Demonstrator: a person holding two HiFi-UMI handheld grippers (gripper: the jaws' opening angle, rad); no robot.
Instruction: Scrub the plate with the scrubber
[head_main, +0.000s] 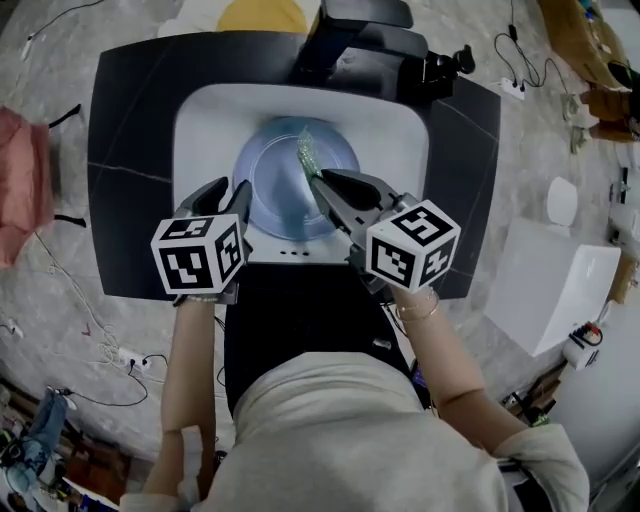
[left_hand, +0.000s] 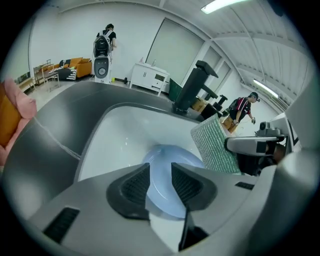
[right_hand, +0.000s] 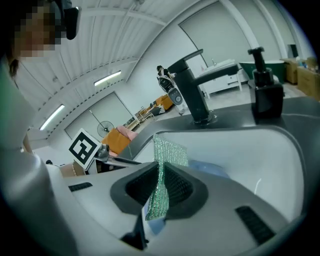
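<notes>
the step in hand looks like the approach: both tongs are poised over the sink and scrubbing has not yet begun. nearest, the left tongs (head_main: 230, 192) stand wide with nothing gripped. the plate's near-left rim shows in the gap between their pads, but the pads do not press on it. to do this well, i judge they should close on that rim, or bear down on it, so the plate cannot slide or spin in the smooth sink once rubbing starts. the right tongs (head_main: 322, 182) are clamped on the scrubber (head_main: 308, 155), a thin green mesh pad held edge-on, with most of it sticking out past the tips. held that way, only an edge would meet the dish. it would be better to tip the wrist so the flat face lies on the plate, then work in small circles from the centre outward. the pressure should be light, since the pad looks floppy and may fold or slip from the pinch.

the plate (head_main: 275, 170), pale blue, lies flat in the bottom of the white sink (head_main: 200, 120), set in the dark table (head_main: 130, 150). it is just ahead of and below both tongs. its near-left rim is at the left pair and its right half is under the scrubber; whether the two touch i cannot tell. beyond the plate stands the black tap (head_main: 350, 40).
</notes>
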